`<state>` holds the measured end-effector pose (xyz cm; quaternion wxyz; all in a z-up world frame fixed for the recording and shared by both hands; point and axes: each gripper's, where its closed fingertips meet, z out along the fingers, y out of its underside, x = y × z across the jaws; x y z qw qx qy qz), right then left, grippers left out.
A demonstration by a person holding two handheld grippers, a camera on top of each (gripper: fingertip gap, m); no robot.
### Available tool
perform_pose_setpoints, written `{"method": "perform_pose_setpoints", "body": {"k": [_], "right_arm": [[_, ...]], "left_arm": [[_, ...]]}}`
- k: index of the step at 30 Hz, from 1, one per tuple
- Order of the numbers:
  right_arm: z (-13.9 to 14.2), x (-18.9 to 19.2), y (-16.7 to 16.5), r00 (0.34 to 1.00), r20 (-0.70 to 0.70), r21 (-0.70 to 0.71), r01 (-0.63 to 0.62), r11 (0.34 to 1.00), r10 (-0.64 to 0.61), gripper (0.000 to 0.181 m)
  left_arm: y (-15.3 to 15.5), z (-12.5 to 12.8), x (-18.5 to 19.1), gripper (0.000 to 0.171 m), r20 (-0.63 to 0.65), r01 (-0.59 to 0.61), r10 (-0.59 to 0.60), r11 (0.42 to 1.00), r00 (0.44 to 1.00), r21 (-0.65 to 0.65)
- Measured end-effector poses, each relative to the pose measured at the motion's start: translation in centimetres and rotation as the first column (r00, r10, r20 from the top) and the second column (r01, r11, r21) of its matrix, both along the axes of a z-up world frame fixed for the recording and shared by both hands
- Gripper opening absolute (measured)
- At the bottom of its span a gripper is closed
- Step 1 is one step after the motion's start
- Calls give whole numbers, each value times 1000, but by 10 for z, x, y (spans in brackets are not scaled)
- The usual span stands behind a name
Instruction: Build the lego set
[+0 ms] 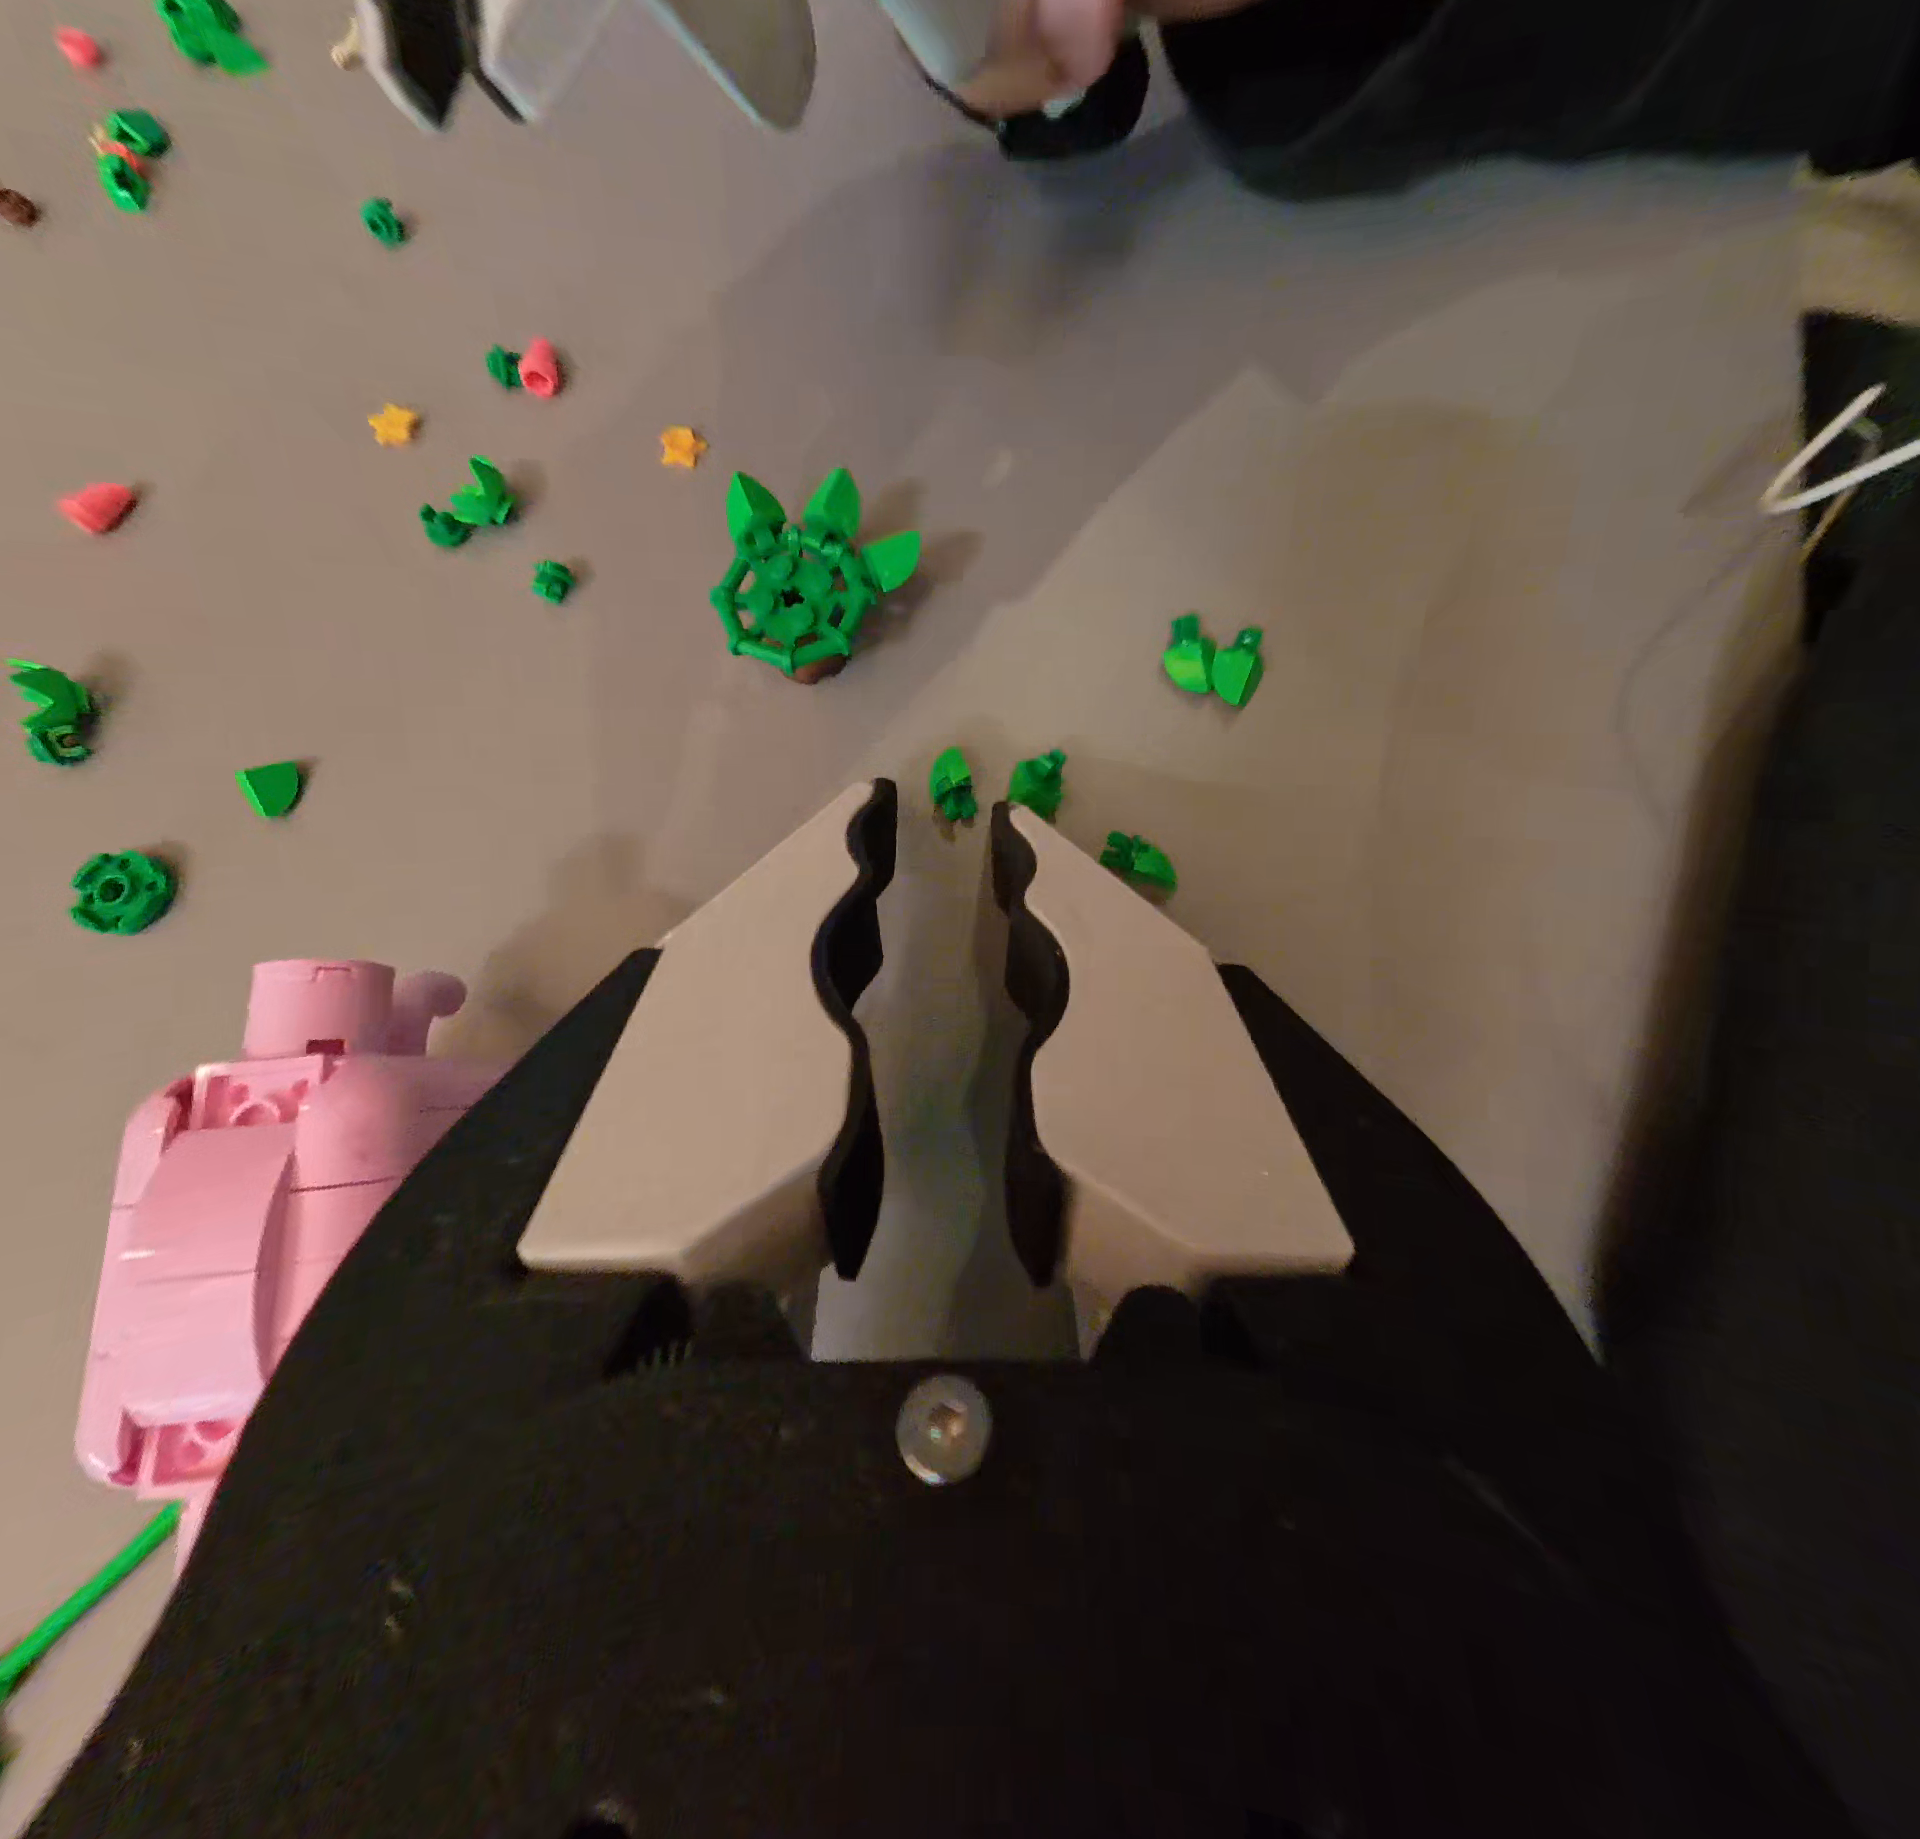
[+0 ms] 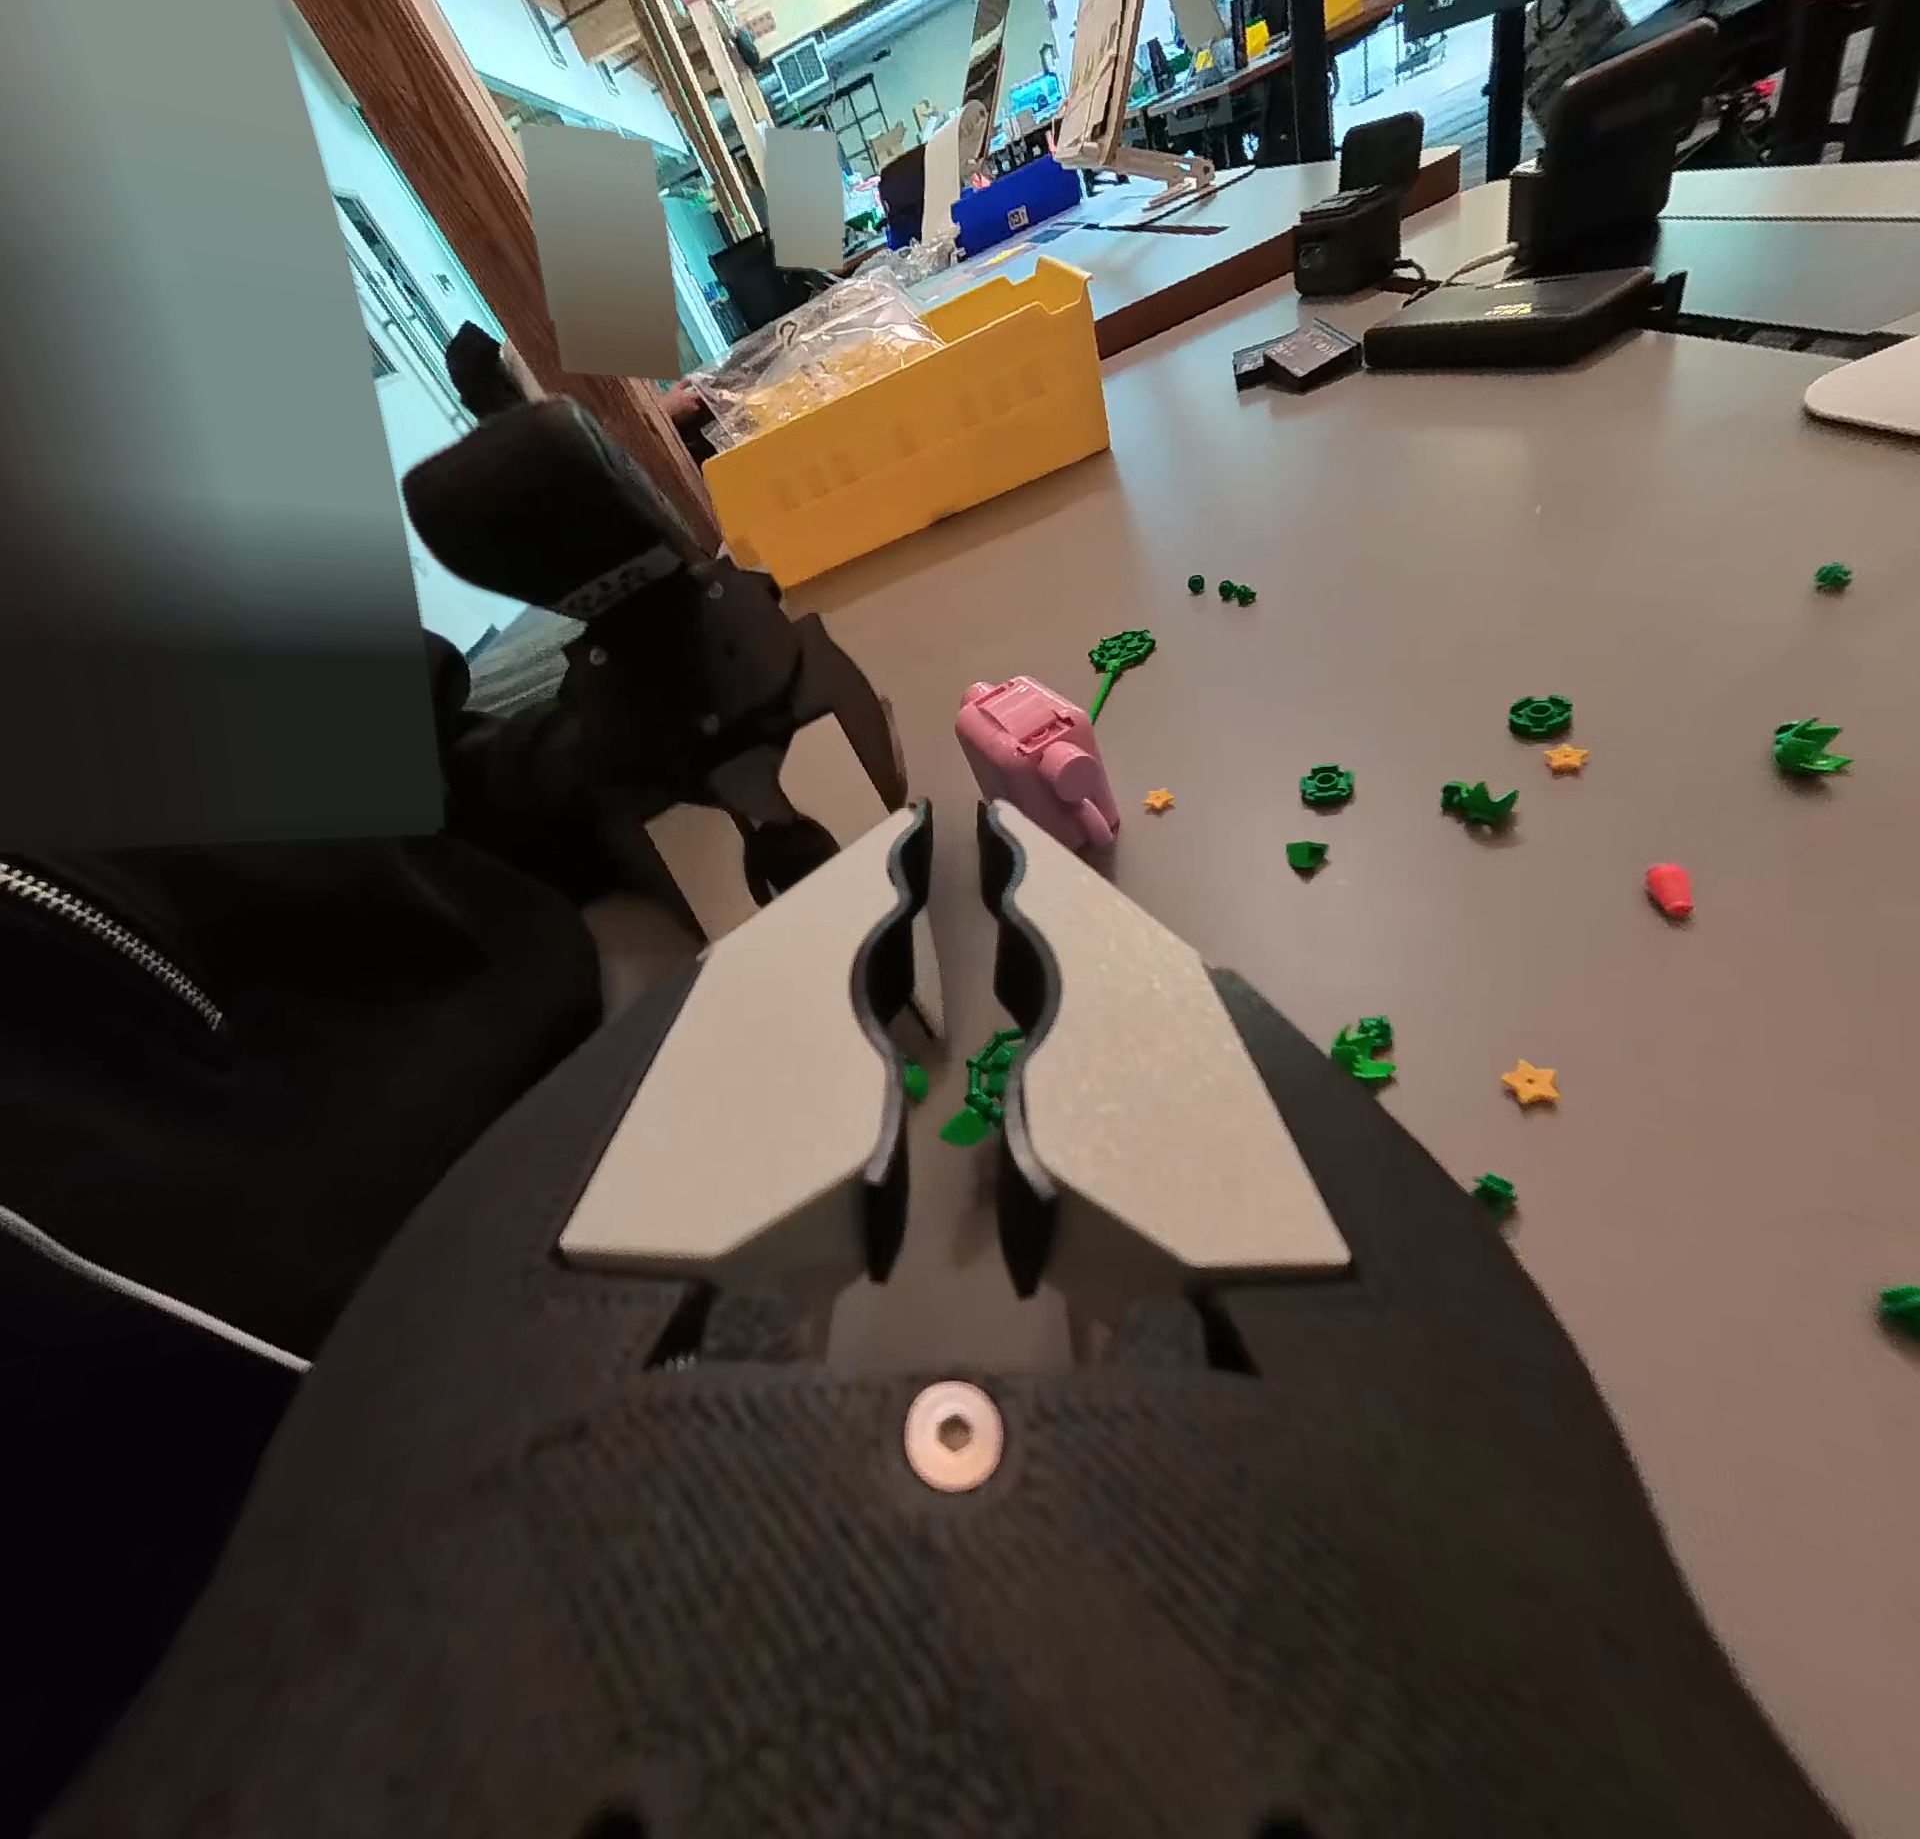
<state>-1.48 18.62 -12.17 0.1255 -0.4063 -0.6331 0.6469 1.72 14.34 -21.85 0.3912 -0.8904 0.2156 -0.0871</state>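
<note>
2 grippers over a grey table (image 1: pixel 1351 501); neither carries a piece. Left gripper (image 1: pixel 943 821): jaws a narrow gap apart, empty, tips aimed just short of 2 small green leaf pieces (image 1: pixel 952 781), likely lined up to pick 1. Green web disc (image 1: pixel 792 600) with 3 leaves already clipped on lies flat a little beyond, probably the part awaiting more leaves. Pink built body (image 1: pixel 239 1228) rests on its side by the left gripper, set aside. Right gripper (image 2: pixel 951 821): jaws slightly parted, empty, raised off the table and level, seemingly waiting. Loose green, yellow star and red pieces lie spread for reach. Yellow bin (image 2: pixel 914 428) sits far off.
</note>
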Motion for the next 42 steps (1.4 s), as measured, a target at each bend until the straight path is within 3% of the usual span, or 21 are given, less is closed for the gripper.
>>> {"method": "perform_pose_setpoints", "body": {"k": [5,12,16,19,23,26,31,35,42], "right_arm": [[2,1,0,1000,-3,-13,-4,1000,4,8],[-1,1,-3,1000,-1,16,-8,1000,8,9],[2,6,-10,998,-45,70,-44,997,48,13],[4,15,-23,978,-169,218,-84,972,123,23],[-1,20,-38,923,-340,478,6,878,180,25],[1,25,-48,886,-413,522,40,852,211,19],[-6,28,-53,916,-322,455,-71,888,239,18],[-3,30,-55,912,-327,431,-88,898,246,13],[0,35,-59,916,-303,402,-129,906,264,5]], "left_arm": [[0,-2,-1,3,18,-7,7,1000,1000,-25],[1,1,1,1,28,-5,5,1000,1000,-5],[4,24,-3,2,176,-48,34,996,984,74],[3,56,-7,2,427,-90,21,986,904,142],[-3,81,-13,2,651,-112,-23,980,759,165],[-5,87,-10,2,694,-96,-50,981,718,170],[-7,91,-1,2,730,-54,-94,983,677,177],[-9,94,5,2,768,-21,-118,985,629,169],[-10,94,12,2,789,14,-138,987,599,162]]}}
